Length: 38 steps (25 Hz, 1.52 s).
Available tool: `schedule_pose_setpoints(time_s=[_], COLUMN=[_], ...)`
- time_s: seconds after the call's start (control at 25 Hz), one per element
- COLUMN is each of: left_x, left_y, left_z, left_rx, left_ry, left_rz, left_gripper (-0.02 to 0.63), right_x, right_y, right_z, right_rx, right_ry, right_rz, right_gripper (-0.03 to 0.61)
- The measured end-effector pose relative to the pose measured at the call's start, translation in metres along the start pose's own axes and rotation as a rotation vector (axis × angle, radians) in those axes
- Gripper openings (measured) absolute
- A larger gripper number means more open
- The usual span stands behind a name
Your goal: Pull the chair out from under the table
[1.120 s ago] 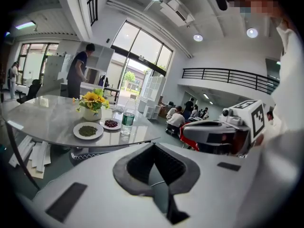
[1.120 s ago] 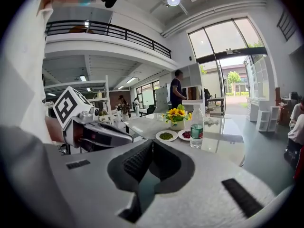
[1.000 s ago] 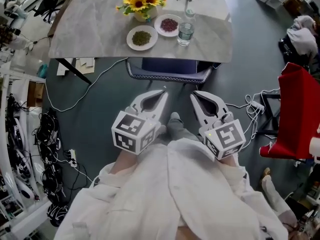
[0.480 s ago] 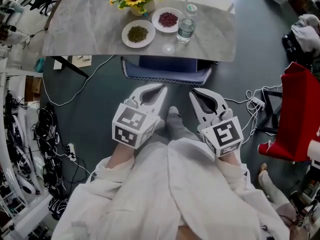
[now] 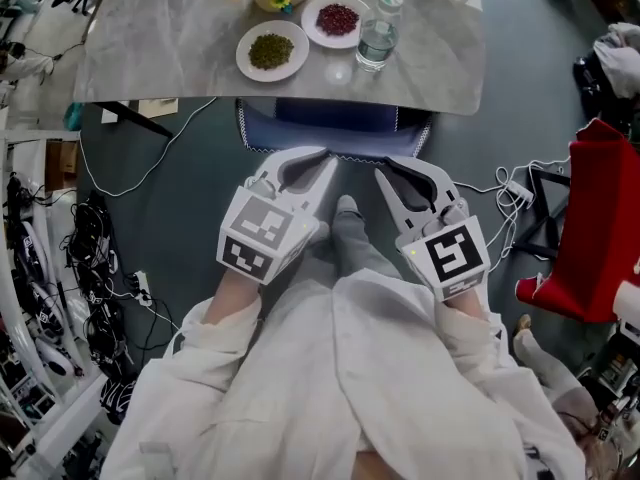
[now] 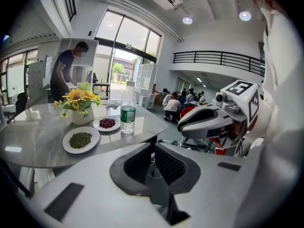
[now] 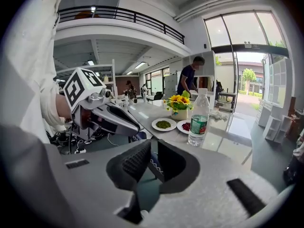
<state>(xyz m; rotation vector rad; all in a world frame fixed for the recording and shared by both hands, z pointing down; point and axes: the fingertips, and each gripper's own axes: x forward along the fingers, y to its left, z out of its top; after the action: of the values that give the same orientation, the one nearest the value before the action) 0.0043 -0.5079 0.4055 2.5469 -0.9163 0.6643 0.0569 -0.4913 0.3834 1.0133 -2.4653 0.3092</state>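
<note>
Jaws together, empty: left gripper [image 5: 327, 161], right gripper [image 5: 382, 174] | chair [image 5: 335, 130] mostly under table [image 5: 160, 48]

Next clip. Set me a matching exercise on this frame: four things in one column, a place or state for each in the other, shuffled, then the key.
1. chair
2. water bottle
3. left gripper
4. plate of green beans

A. jaws shut, nothing held
B. mostly tucked under the table
C. upright, right of both plates in the head view
D. left of the plate of red beans in the head view

Pairs: 1-B, 2-C, 3-A, 4-D
</note>
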Motion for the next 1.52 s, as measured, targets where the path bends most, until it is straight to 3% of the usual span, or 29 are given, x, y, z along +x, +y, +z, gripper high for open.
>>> schedule_pose_setpoints(time_s=[0.2,0.32,0.4,0.52,0.64,0.96,1.28,1.52], left_x=[0.005,0.01,0.013,0.019,0.023,0.035,0.045,0.054], left_y=[0.005,0.007,0.006,0.003,0.003,0.014,0.02,0.031], left_z=[0.0,0.001,0.0,-0.005,-0.011,-0.032,-0.056,-0.068], left_rx=[0.056,0.06,0.065,0.092,0.156,0.326,0.542,0.624], left_ry=[0.016,0.021,0.03,0.064,0.111,0.248,0.389,0.455], left_rz=[0.011,0.001,-0.014,-0.041,-0.038,-0.025,-0.023,0.024], left_gripper=[0.017,0.018,0.028,0.13,0.147,0.268,0.284,0.282], right_x=[0.009,0.015,0.017,0.02,0.025,0.041,0.052,0.064], right_y=[-0.004,-0.005,-0.006,-0.007,-0.008,-0.012,-0.017,-0.017], right_z=[-0.008,-0.015,-0.019,-0.025,-0.032,-0.046,-0.065,-0.084], right_rx=[-0.012,-0.022,-0.031,-0.049,-0.08,-0.1,-0.263,-0.417], right_ry=[0.018,0.04,0.054,0.076,0.106,0.152,0.254,0.336], right_rz=[0.011,0.02,0.02,0.028,0.038,0.074,0.088,0.109], right_gripper=[0.012,0.111,0.117,0.143,0.171,0.248,0.276,0.278])
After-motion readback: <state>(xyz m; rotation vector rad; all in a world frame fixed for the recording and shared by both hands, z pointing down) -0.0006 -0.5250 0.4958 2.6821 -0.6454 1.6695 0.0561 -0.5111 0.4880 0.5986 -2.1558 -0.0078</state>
